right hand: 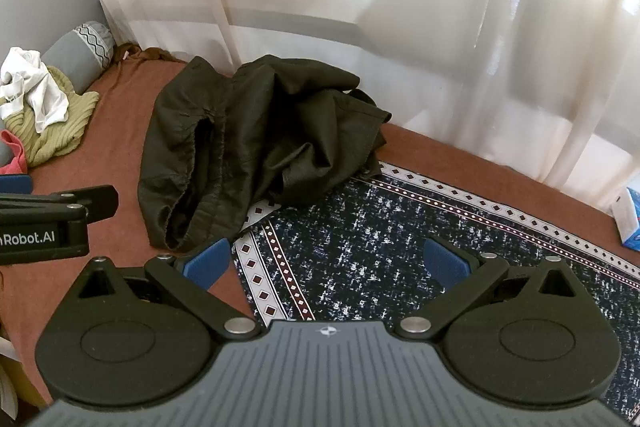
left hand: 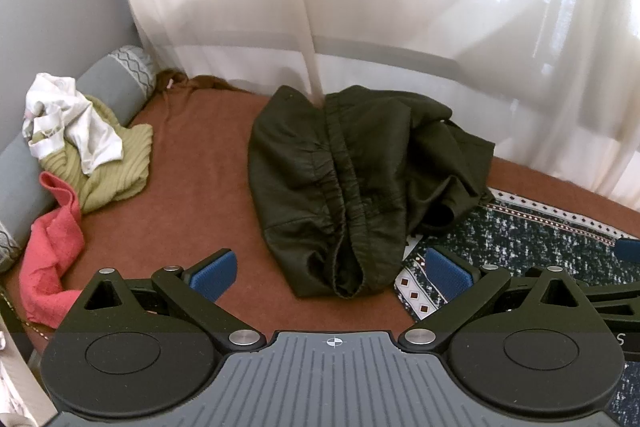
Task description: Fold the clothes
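A dark olive pair of trousers [left hand: 344, 183] lies crumpled on the brown bed cover [left hand: 192, 195], its elastic waistband towards me; it also shows in the right wrist view as the same trousers [right hand: 256, 143]. My left gripper [left hand: 332, 273] hovers open just short of the waistband, nothing between its blue pads [left hand: 214, 275]. My right gripper [right hand: 326, 265] is open over the patterned dark cloth [right hand: 400, 239], to the right of the trousers. The left gripper's side [right hand: 52, 223] shows at the left edge of the right wrist view.
A heap of clothes lies at the left: a white garment [left hand: 68, 119], a light green knit [left hand: 116, 167] and a pink cloth [left hand: 52, 251], against a grey bolster [left hand: 120, 83]. White curtains [left hand: 400, 7] hang behind the bed. A blue-and-white box [right hand: 632, 219] sits at far right.
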Demonstrator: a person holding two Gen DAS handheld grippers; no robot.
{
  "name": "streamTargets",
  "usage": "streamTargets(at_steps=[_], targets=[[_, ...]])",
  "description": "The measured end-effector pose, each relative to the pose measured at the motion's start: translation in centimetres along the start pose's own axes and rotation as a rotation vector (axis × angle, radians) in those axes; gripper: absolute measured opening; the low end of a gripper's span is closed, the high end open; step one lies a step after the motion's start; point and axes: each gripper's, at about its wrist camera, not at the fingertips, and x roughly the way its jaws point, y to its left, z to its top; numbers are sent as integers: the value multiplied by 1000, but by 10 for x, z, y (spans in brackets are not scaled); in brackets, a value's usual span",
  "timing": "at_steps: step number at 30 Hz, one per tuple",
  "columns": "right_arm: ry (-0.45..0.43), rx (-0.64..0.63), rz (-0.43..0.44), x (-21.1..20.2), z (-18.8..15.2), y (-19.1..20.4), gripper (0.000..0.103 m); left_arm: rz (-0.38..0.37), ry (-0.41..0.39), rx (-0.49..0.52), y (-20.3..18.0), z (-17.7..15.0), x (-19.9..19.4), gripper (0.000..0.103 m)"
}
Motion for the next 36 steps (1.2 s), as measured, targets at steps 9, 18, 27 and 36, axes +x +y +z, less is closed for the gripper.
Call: streamTargets(at_steps=[9,18,27,36], targets=[[2,-3,-2,3,2,4,103,-7,4,-1,3,2,3,103],[8,-13,-5,13,7,9,103,-13,12,-6,9,6,16,103],[15,-76,8,50,20,23,103,-34,41,-13,23,16,75,103],[16,-116,17,118,35,29,102,-90,102,41,12,32,159,103]])
